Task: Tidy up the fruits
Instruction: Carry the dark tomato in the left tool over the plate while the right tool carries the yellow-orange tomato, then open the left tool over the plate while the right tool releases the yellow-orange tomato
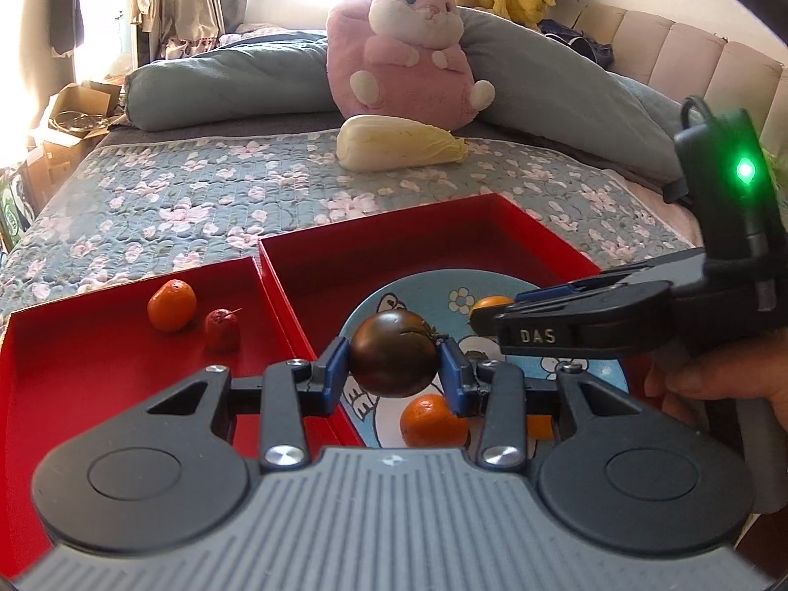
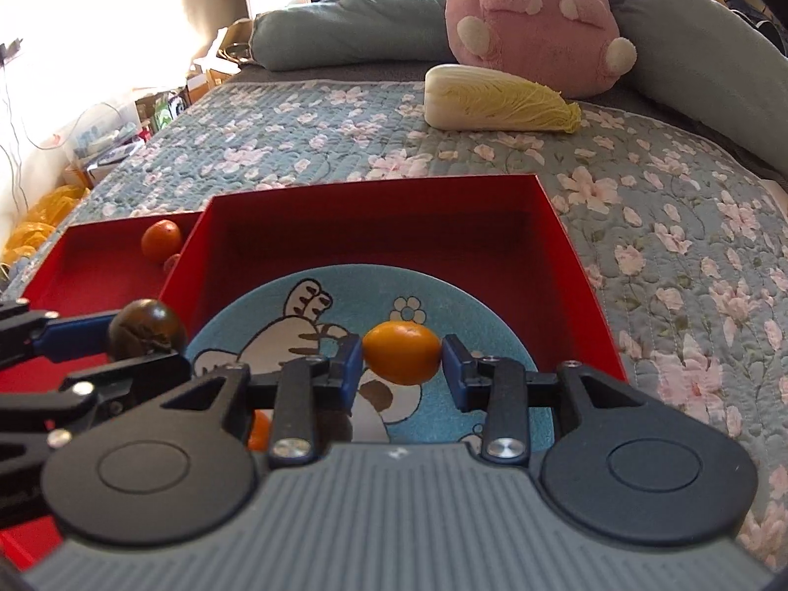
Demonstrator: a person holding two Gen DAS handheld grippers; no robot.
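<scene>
My left gripper is shut on a dark brown tomato and holds it above the blue cartoon plate in the right red box. The tomato also shows in the right wrist view. My right gripper stands around a yellow-orange fruit over the plate; its left pad touches the fruit and a small gap shows at the right pad. A tangerine lies on the plate. The left red box holds a tangerine and a small red fruit.
A napa cabbage and a pink plush rabbit lie on the flowered bed quilt behind the boxes. A grey-blue duvet is rolled along the back. Cardboard boxes stand left of the bed.
</scene>
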